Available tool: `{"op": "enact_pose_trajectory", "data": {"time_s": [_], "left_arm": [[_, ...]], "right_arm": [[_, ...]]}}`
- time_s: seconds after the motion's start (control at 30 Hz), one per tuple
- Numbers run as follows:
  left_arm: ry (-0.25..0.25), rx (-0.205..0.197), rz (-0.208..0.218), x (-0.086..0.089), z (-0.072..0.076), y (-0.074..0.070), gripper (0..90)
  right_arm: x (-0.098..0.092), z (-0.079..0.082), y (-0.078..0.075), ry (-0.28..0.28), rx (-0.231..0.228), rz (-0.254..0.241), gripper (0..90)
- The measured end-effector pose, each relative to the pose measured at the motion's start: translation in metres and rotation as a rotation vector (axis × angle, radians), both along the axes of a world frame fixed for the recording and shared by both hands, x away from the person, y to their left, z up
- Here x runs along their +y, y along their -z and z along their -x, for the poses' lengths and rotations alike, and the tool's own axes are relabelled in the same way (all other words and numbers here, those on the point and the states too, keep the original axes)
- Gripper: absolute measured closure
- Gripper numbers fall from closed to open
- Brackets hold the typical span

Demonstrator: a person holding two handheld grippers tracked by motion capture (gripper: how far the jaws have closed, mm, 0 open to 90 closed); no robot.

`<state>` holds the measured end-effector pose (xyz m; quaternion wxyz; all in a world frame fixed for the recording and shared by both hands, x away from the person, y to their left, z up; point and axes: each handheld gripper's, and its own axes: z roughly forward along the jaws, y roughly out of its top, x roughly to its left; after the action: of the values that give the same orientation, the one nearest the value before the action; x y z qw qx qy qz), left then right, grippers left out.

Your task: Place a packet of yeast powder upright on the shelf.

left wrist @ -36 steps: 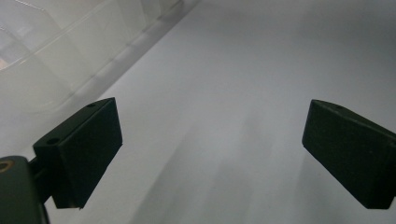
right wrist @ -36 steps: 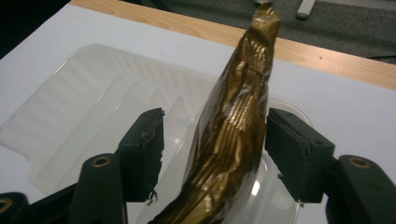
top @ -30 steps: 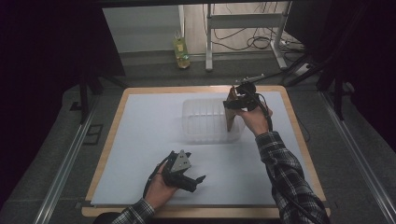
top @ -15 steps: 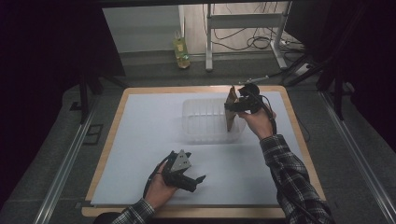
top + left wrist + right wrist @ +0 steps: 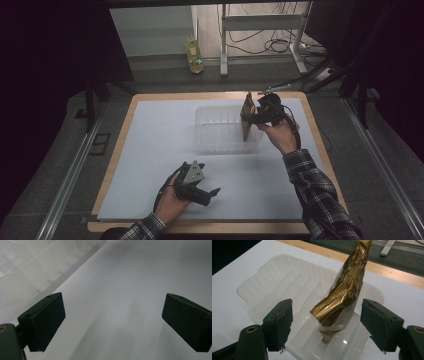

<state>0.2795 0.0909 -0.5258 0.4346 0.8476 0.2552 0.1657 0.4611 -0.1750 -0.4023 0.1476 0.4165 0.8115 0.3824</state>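
Observation:
A clear plastic tray [image 5: 210, 112] with ribbed dividers sits on the white sheet at the far middle of the table. A crinkled gold foil packet [image 5: 246, 120] stands upright at its right end, also seen in the right gripper view [image 5: 344, 292] with its foot in the tray [image 5: 269, 282]. My right gripper [image 5: 253, 118] reaches in from the right. Its jaws have just been opening and now stand either side of the packet [image 5: 329, 322] without pressing on it. My left gripper [image 5: 212, 194] rests near the front edge, open with nothing between its pads [image 5: 112, 322].
The white sheet [image 5: 150, 150] covers a wooden table top whose edge [image 5: 320, 145] shows on the right. Past the far edge, a yellow bottle [image 5: 194, 55], metal legs and cables lie on the floor. Metal rails run along both sides.
The right hand has shifted slightly at the tray's right end while the packet stays upright in the same spot. The left hand has not moved.

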Motion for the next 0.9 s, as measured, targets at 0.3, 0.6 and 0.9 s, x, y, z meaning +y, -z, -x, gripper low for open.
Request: {"op": "enact_pose_trajectory", "data": {"time_s": [0.3, 0.6, 0.9], "left_arm": [[-0.001, -0.003, 0.004, 0.000, 0.000, 0.000, 4.7], [0.002, -0.006, 0.001, 0.000, 0.000, 0.001, 4.6], [0.004, -0.008, 0.000, -0.001, 0.000, 0.001, 4.6]], "right_arm": [[-0.002, 0.011, -0.001, -0.035, -0.014, 0.003, 23.7], [-0.005, 0.022, 0.001, -0.074, -0.028, 0.001, 16.6], [-0.011, 0.032, 0.007, -0.095, -0.028, -0.009, 13.4]]}}
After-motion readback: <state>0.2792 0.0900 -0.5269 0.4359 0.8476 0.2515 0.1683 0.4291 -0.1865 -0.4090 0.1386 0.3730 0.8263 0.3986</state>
